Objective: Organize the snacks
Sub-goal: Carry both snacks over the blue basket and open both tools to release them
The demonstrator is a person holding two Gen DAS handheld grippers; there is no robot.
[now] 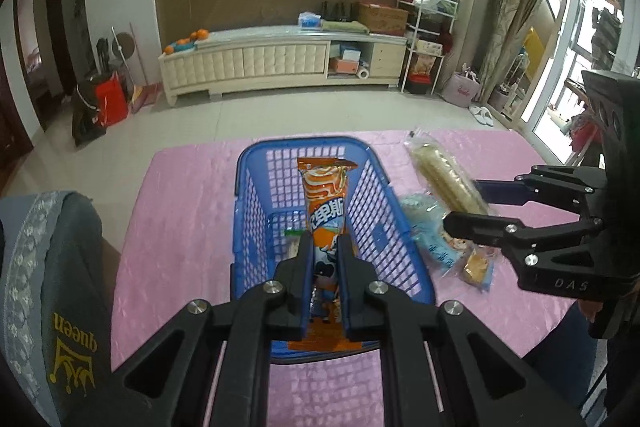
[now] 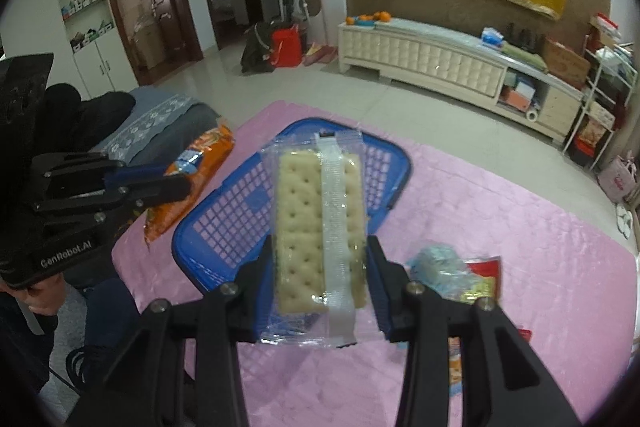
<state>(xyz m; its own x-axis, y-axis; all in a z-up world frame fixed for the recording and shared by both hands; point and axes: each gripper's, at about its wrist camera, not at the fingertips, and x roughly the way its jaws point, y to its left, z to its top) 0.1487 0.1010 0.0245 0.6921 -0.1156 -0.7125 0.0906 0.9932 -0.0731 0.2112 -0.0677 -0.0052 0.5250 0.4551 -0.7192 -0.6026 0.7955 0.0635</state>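
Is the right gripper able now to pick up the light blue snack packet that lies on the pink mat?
Probably not yet. The right gripper is already shut on the cracker packet, so its jaws are full. The light blue packet lies uncovered on the pink mat beside the blue basket.

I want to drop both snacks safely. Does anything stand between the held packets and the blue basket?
Nothing visible does. The orange packet hangs over the open blue basket; the cracker packet has free air toward it.
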